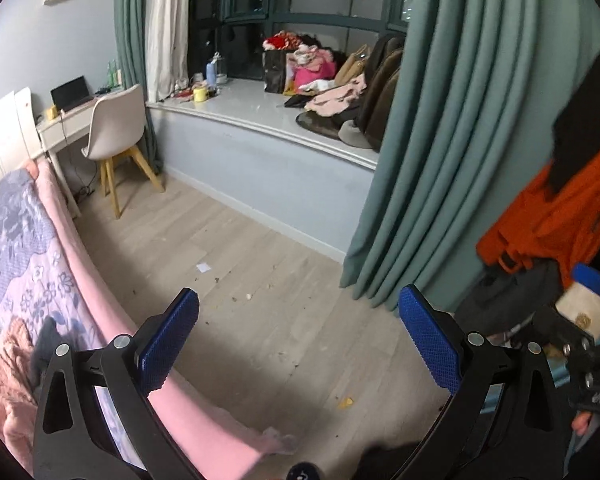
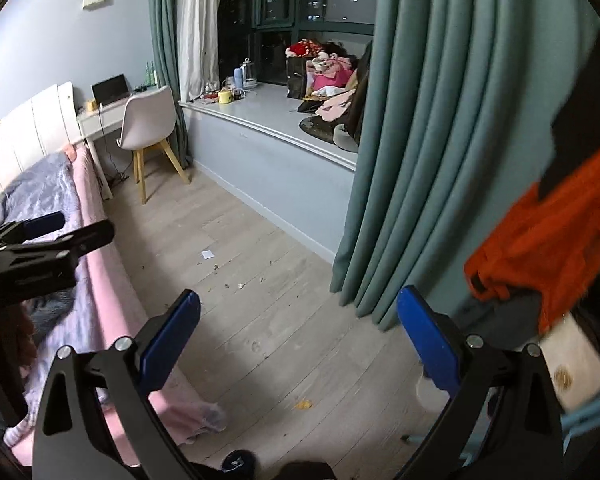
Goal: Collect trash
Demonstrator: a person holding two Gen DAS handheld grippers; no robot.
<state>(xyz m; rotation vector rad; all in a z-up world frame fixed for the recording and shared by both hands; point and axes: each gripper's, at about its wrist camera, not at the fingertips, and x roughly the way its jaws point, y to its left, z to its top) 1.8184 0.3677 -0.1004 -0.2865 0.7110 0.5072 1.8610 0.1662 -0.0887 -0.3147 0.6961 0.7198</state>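
Wooden floor [image 1: 260, 240] — flat white paper scrap [image 1: 204, 267], crumbs.

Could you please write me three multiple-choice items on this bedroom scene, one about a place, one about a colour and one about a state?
1. Where does the white paper scrap lie?
A. on the bed
B. on the wooden floor between bed and window bench
C. on the desk

2. What colour is the small flat scrap on the floor nearest the cameras?
A. yellow
B. blue
C. red

3. In what state is the left hand-held gripper?
A. shut on paper
B. shut and empty
C. open and empty

Answers:
1 B: the scrap rests on bare floor boards, beside scattered crumbs, with the pink bed edge to one side and the window bench beyond.
2 A: both wrist views show it yellow against the pale boards.
3 C: its blue pads stand wide apart with only floor between them; the right hand-held gripper stands likewise.
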